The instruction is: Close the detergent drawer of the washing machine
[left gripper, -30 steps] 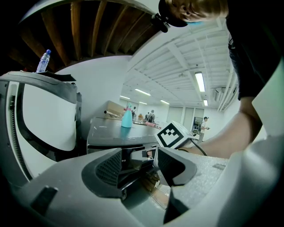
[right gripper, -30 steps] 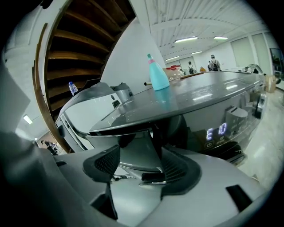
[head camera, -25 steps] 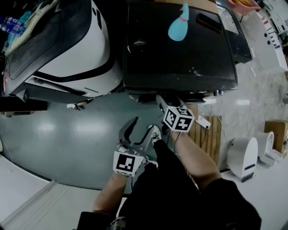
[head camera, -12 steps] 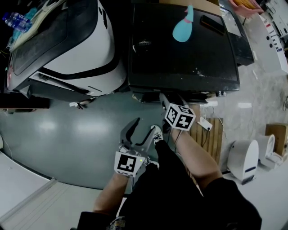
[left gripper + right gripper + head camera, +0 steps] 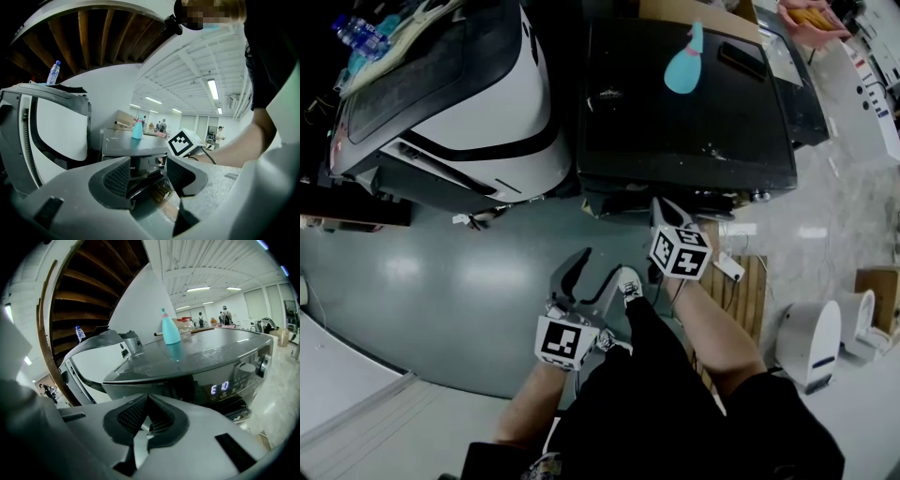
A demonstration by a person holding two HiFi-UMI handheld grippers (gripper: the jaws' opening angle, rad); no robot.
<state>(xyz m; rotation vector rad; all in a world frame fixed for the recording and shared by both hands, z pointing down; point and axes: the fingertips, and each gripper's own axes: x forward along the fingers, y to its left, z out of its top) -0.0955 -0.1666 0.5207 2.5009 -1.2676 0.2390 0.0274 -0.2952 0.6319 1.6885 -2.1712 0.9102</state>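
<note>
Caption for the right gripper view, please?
Right gripper, jaws shut, faces the dark washing machine topped by a teal bottle.

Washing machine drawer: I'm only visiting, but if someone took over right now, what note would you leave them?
Left hand-held gripper: open, empty, hanging short of the washing machine.
Right hand-held gripper: shut, empty, close to the machine's front.
Detergent drawer: seems to stick out at the front, so nothing is done yet.
To do: push it in flush.
</note>
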